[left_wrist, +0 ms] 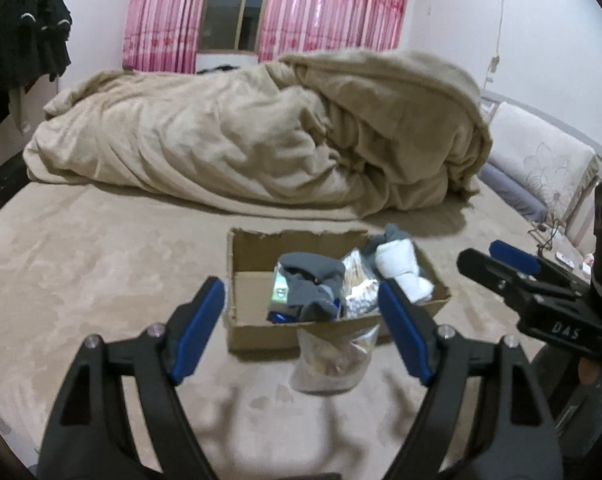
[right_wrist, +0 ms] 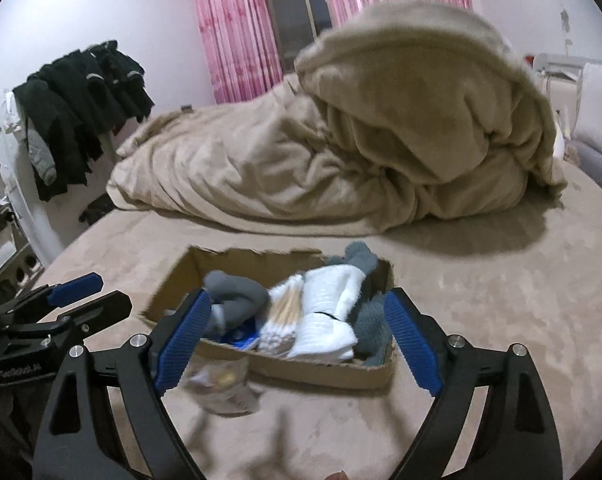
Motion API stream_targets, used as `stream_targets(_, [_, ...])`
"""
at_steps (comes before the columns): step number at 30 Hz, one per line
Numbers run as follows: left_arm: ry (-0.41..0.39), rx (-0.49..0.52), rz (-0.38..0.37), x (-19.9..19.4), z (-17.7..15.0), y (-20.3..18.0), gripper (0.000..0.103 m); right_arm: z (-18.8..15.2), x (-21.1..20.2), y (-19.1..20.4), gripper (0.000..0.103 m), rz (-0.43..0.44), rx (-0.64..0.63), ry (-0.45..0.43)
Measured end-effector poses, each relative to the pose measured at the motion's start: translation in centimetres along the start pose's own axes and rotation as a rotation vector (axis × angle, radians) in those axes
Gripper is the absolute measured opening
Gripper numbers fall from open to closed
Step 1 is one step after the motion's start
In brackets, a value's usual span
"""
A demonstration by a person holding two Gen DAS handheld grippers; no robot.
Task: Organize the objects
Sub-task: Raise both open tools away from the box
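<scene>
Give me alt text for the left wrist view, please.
Open left tongs frame a cardboard box on a beige bed, filled with grey socks, white socks and cotton swabs. A clear plastic bag lies just in front of it; the right tongs show at right.

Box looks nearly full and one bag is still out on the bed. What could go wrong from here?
1. The clear plastic bag lies against the near wall of the cardboard box; a grab by the open left gripper may shove the box.
2. The gray socks and white socks are heaped high, so an added bag could slide off.
</scene>
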State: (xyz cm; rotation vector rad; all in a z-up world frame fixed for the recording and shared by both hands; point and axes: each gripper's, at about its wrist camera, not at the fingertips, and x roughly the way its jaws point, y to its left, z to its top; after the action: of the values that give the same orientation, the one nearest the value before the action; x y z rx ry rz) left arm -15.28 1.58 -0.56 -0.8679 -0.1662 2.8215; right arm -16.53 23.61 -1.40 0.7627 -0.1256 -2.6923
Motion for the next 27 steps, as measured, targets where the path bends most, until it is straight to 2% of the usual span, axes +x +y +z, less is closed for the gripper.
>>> stream_targets(5, [-0.028, -0.017, 0.0, -3.8, -0.3, 0.0, 0.082, -0.1, -3.8, 2.1, 0.09, 0.021, -0.03, -0.036])
stream_targets(12, [-0.049, -0.012, 0.0, -7.5, -2.3, -0.5, 0.082, -1.4, -6.4, 4.2, 0.09, 0.053, -0.058, -0.041])
stream_targets(19, [-0.006, -0.03, 0.014, -7.2, -5.0, 0.5, 0.082, -3.4, -6.3, 4.7, 0.09, 0.055, -0.048, -0.011])
stream_targets(27, [0.053, -0.037, 0.039, -4.4, -7.3, 2.0, 0.082, -5.8, -3.5, 5.0, 0.09, 0.056, -0.047, 0.066])
